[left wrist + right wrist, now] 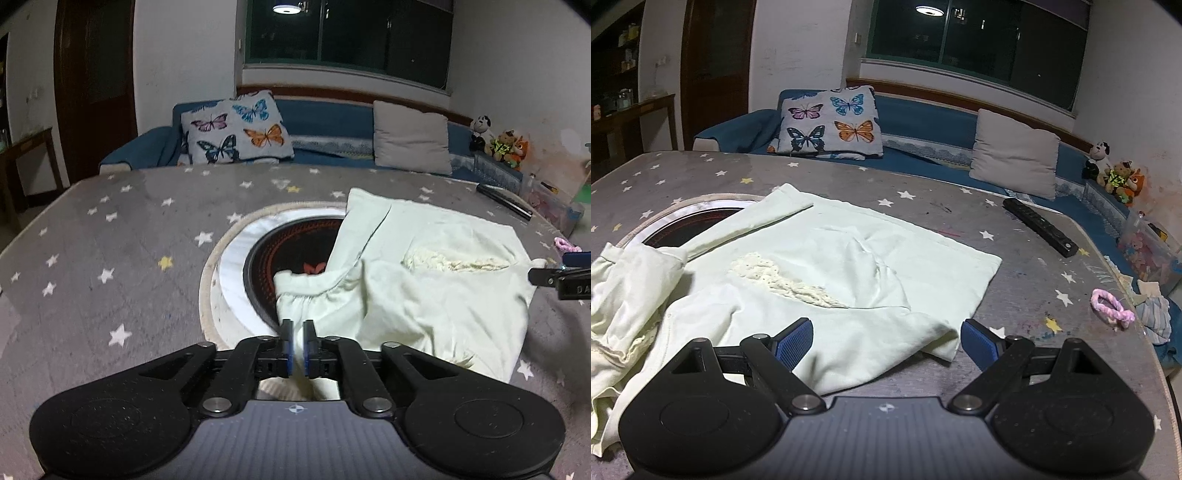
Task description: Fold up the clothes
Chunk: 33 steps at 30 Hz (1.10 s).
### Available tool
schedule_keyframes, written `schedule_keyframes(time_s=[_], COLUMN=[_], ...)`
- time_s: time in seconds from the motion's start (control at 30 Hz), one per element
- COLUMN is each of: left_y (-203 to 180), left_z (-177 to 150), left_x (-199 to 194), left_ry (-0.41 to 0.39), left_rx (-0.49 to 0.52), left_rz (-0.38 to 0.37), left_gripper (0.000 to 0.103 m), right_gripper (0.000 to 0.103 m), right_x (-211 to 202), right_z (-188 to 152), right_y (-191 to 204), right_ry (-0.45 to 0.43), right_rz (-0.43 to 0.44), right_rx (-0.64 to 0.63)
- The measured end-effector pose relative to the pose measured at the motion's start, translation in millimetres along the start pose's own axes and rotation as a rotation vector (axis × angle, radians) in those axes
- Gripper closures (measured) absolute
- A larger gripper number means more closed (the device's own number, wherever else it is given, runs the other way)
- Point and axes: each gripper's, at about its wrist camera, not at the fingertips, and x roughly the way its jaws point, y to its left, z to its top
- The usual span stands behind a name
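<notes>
A pale green garment (424, 295) with a cream lace patch (454, 260) lies partly folded on the grey star-print table (110, 236). My left gripper (298, 332) is shut on the garment's left sleeve edge, the cloth pinched between its blue pads. In the right wrist view the garment (827, 266) spreads across the table, its near fold lying between the fingers of my right gripper (886, 339), which is open and just above the cloth. My right gripper also shows at the left wrist view's right edge (561, 278).
A round inset hotplate (288, 258) sits in the table, partly under the garment. A black remote (1039, 226) and a pink hair tie (1112, 304) lie on the right. A blue sofa with a butterfly cushion (829, 122) stands behind.
</notes>
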Motion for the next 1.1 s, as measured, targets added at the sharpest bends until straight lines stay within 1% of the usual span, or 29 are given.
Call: schedule_keyframes(time_s=[0.03, 0.1, 0.17, 0.23, 0.47, 0.7, 0.77, 0.8, 0.87, 0.9, 0.93, 1.03, 1.1], left_y=[-1, -3, -6, -9, -26, -36, -36, -36, -35, -35, -35, -35, -33], left_z=[1, 4, 6, 9, 15, 15, 13, 12, 11, 10, 9, 7, 6], left_x=[-1, -3, -4, -4, 8, 22, 24, 25, 28, 29, 31, 34, 33], left_ry=[-0.007, -0.019, -0.024, -0.027, -0.022, 0.001, 0.009, 0.013, 0.021, 0.025, 0.029, 0.04, 0.04], left_rx=[0.004, 0.015, 0.022, 0.031, 0.065, 0.083, 0.081, 0.081, 0.08, 0.079, 0.079, 0.077, 0.071], left_rz=[0.0, 0.0, -0.006, -0.014, -0.056, -0.078, -0.079, -0.08, -0.081, -0.082, -0.083, -0.085, -0.081], left_gripper=[0.076, 0.069, 0.069, 0.065, 0.065, 0.066, 0.067, 0.072, 0.078, 0.086, 0.092, 0.099, 0.1], right_gripper=[0.014, 0.014, 0.014, 0.014, 0.014, 0.014, 0.014, 0.014, 0.014, 0.014, 0.014, 0.014, 0.014], right_x=[0, 0, 0, 1, 3, 5, 5, 5, 5, 5, 5, 5, 5], right_z=[0, 0, -1, -1, -3, -3, -3, -3, -4, -4, -4, -5, -5], right_y=[0, 1, 2, 4, 9, 12, 12, 12, 12, 12, 12, 13, 14], right_ry=[0.0, 0.0, 0.003, 0.006, 0.012, 0.015, 0.015, 0.015, 0.015, 0.016, 0.016, 0.017, 0.017], right_rz=[0.002, 0.007, 0.012, 0.016, 0.027, 0.033, 0.034, 0.035, 0.037, 0.038, 0.038, 0.042, 0.046], right_rx=[0.0, 0.0, 0.001, 0.001, -0.002, 0.0, 0.001, 0.001, 0.003, 0.004, 0.004, 0.006, 0.006])
